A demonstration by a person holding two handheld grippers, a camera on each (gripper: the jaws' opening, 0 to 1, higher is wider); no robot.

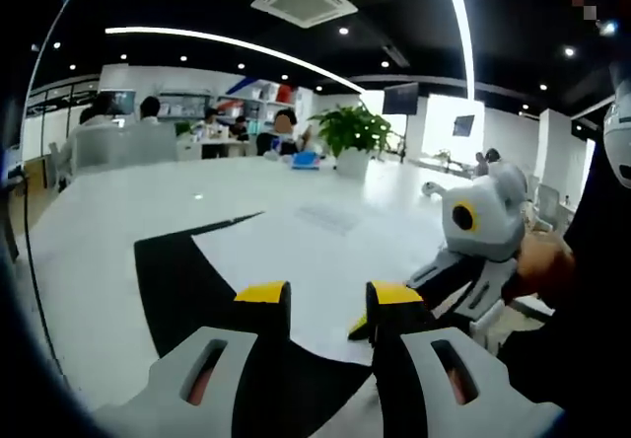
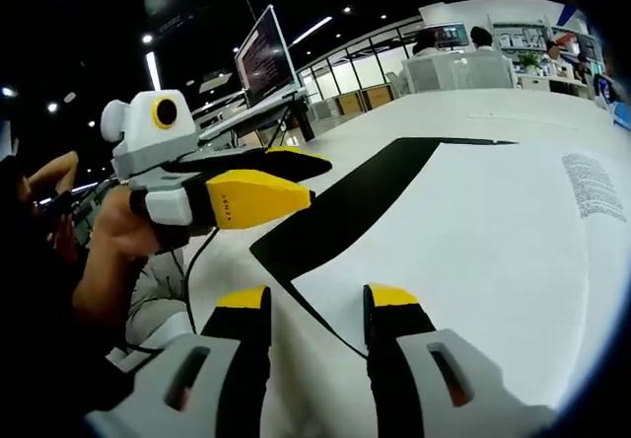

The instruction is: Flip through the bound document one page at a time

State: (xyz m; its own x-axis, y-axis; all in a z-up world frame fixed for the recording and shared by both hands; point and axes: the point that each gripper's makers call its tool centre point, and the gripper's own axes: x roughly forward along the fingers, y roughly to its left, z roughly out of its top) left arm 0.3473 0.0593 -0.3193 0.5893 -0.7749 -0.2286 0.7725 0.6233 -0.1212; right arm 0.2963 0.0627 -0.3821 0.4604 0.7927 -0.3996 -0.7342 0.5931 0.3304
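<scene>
I hover both tongs, left and right, jaws narrowly apart and empty, over the document; next I must pinch one page's edge.

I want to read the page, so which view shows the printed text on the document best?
The right gripper view: the printed text appears as a dark block of lines on the white page, though too small to read. In the left gripper view, the text is only a faint grey patch.
</scene>
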